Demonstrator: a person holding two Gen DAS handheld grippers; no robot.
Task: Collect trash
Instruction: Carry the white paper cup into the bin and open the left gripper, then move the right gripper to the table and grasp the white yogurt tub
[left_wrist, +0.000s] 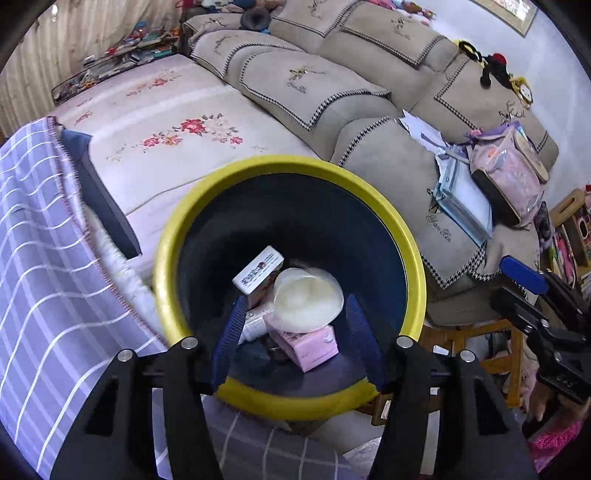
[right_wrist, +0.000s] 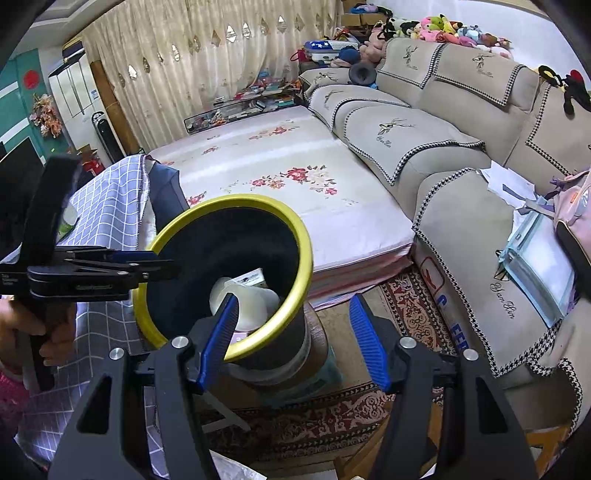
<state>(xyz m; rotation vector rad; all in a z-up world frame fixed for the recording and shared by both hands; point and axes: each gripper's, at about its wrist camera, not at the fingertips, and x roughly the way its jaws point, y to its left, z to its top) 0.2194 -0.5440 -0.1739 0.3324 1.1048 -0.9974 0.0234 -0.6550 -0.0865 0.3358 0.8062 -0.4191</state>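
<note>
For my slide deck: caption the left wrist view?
Open left gripper above yellow-rimmed bin holding paper cup and pink box.

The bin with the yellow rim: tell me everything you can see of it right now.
The bin is a round, dark container with a thick yellow rim, standing upright beside the floral mattress. Inside lie a white box, a pale cup and a pink box. The left gripper hangs over its mouth, jaws apart, nothing between them.

Home liv. rm: sofa (right_wrist: 443, 122), curtains (right_wrist: 177, 70), plush toys (right_wrist: 443, 27)
</note>
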